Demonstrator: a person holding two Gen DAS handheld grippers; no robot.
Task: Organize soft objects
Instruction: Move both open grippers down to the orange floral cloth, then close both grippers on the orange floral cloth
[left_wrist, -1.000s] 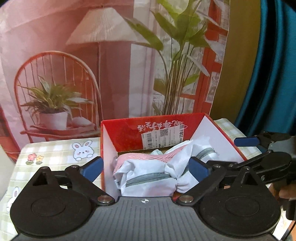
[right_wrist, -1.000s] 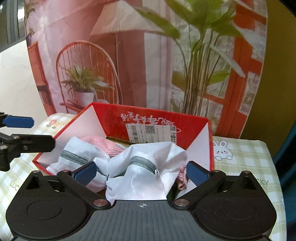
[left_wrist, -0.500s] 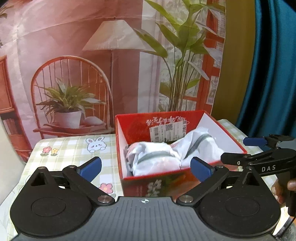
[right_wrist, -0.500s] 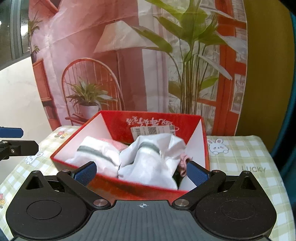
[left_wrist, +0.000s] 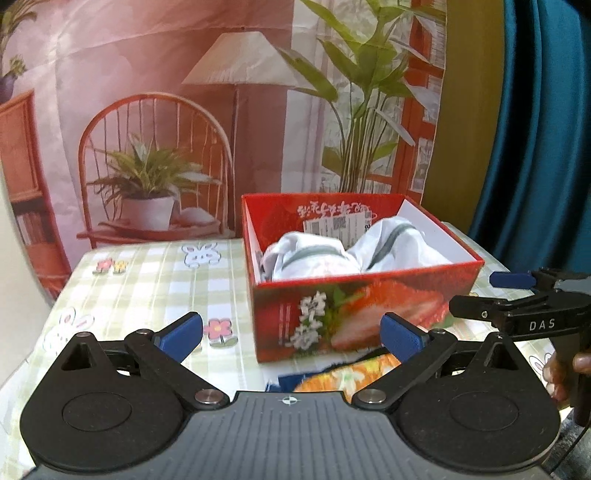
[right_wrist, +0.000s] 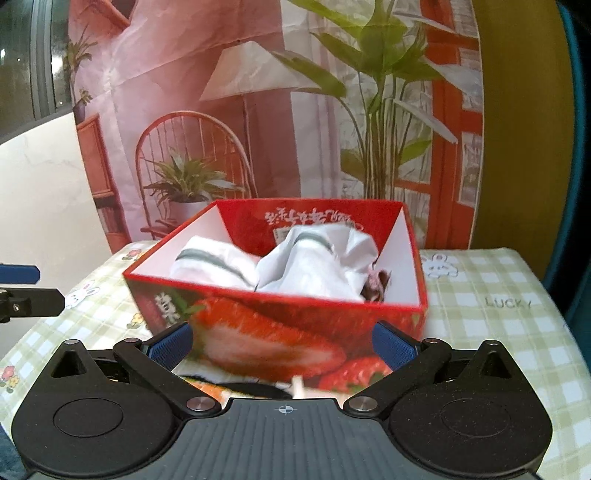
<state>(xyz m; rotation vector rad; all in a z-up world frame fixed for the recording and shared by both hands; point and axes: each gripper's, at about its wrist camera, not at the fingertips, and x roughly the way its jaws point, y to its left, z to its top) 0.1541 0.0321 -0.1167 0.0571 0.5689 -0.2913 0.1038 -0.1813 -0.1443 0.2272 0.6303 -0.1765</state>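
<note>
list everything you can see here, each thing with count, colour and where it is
box: 1, red with strawberry print and white inside, open-topped, on the table right of centre
mesh bags: white with grey zipper strips, bunched inside the box; count unclear, something pink shows under them
printed packet: 1, orange and blue, flat on the table in front of the box, mostly hidden
tablecloth: 1, pale green check with rabbits and flowers, covers the table
backdrop: 1, pink and red print of chair, lamp and plants, behind the table
curtain: teal, far right
left gripper: 1, black with blue fingers, open, empty, short of the box
right gripper: 1, same colours, open, empty, short of the box
</note>
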